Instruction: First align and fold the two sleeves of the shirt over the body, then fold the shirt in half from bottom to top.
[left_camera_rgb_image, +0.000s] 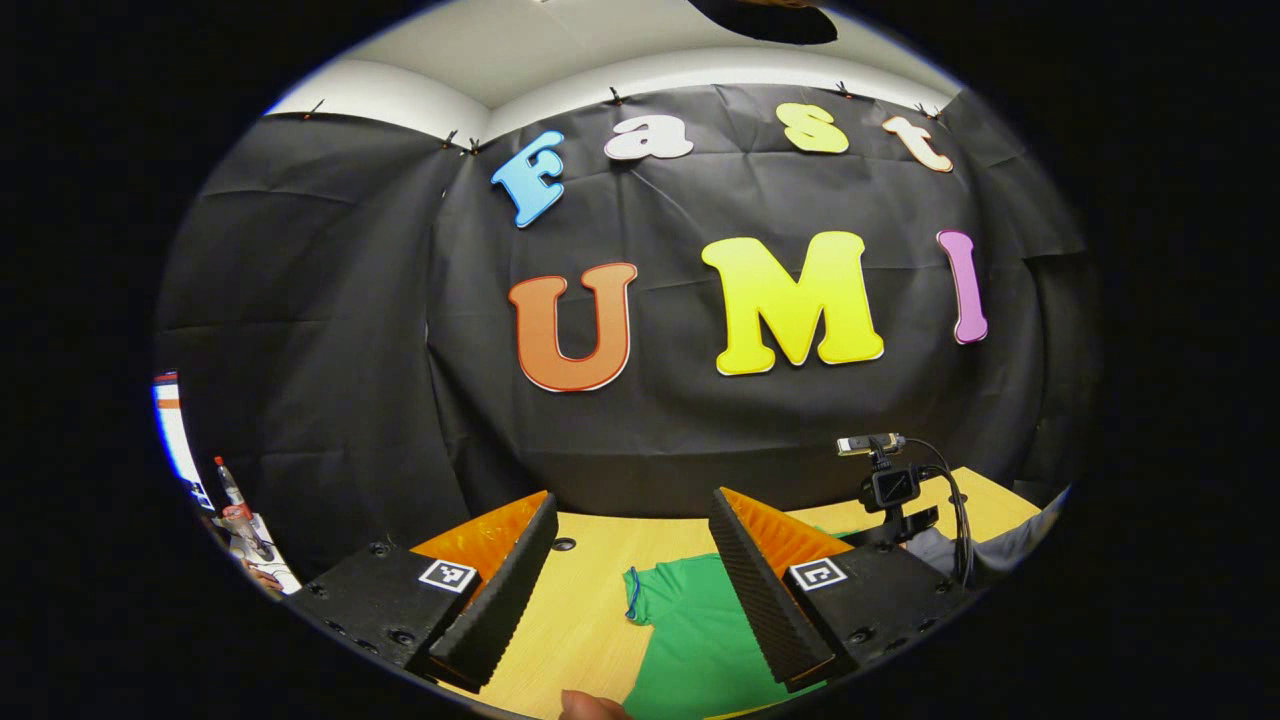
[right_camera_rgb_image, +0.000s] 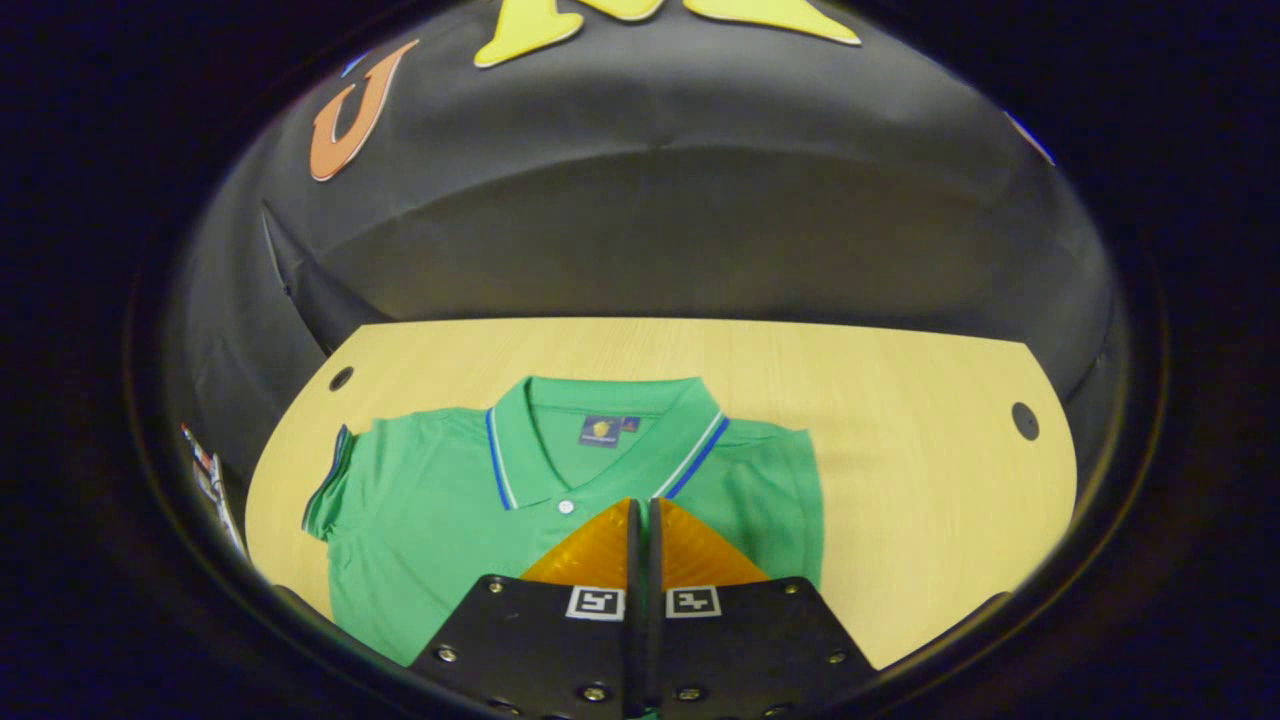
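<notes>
One green shirt (right_camera_rgb_image: 450, 510) lies flat on the one wooden table (right_camera_rgb_image: 920, 480), collar toward the wall, one sleeve (right_camera_rgb_image: 335, 480) spread out at its left. The right gripper (right_camera_rgb_image: 640, 520) hovers over the shirt's chest, its two fingers pressed together with nothing visibly between them. The left gripper (left_camera_rgb_image: 635, 570) is held with fingers wide apart above the sleeve; one small camera (left_camera_rgb_image: 890, 485) stands on the table
</notes>
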